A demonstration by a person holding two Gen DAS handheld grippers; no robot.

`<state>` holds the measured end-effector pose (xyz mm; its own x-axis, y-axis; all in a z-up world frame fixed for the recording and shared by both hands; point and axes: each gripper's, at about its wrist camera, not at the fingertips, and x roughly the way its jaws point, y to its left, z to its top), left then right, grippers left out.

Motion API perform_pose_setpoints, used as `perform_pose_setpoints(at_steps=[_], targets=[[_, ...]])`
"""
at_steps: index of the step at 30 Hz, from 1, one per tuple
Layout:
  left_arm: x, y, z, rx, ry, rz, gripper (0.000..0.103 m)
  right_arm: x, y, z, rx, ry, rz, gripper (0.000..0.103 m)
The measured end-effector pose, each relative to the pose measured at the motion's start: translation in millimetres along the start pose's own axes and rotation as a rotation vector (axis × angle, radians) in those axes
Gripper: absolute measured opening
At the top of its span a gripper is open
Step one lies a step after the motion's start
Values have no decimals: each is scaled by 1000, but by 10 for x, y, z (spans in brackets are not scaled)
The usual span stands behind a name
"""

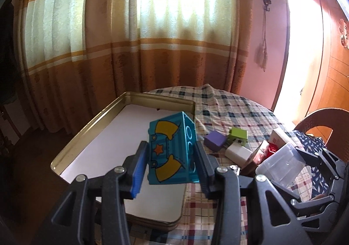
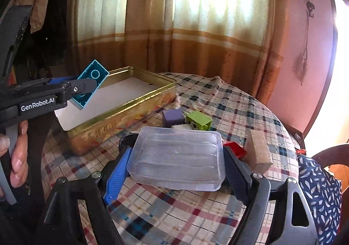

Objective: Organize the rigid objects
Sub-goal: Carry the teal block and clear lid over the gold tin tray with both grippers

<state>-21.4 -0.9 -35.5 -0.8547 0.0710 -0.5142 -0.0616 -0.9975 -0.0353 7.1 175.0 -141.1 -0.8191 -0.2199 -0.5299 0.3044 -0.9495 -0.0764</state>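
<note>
Striped orange-and-cream curtains glow behind your round table (image 1: 229, 105), which wears a plaid cloth. From the left wrist view, your left gripper (image 1: 172, 166) is clamped on a teal plastic brick (image 1: 170, 151) printed with yellow shapes and an orange star, held tilted above the open gold tin (image 1: 91, 123) with its plain white floor. Beside the tin lie a purple cube (image 1: 214, 140), a green block (image 1: 238, 135) and a white block (image 1: 237, 153), close together.

From the right wrist view, your right gripper (image 2: 176, 170) grips a clear ribbed plastic box (image 2: 177, 159) by its short ends, raised off the cloth. Just right of it sit a red brick (image 2: 236, 150) and a pale, rough-faced block (image 2: 260, 153), perhaps wood or foam. Your other tool reads "GenRobot.AI". Its teal brick hangs over the tin's near corner, studs hidden, hollow round sockets showing.
</note>
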Motion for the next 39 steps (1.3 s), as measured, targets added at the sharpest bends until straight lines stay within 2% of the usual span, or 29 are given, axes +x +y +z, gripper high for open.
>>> perform_pose_setpoints(at_steps=[12, 21, 27, 39], targets=[[93, 179, 4, -38, 20, 29, 41, 58, 153, 130, -10, -31, 31, 83], [96, 248, 5, -55, 1, 35, 41, 40, 178, 185, 9, -117, 28, 83], [27, 278, 9, -61, -47, 55, 41, 2, 188, 207, 16, -173, 22, 83], [2, 314, 4, -67, -89, 85, 41, 37, 179, 256, 36, -203, 22, 83]])
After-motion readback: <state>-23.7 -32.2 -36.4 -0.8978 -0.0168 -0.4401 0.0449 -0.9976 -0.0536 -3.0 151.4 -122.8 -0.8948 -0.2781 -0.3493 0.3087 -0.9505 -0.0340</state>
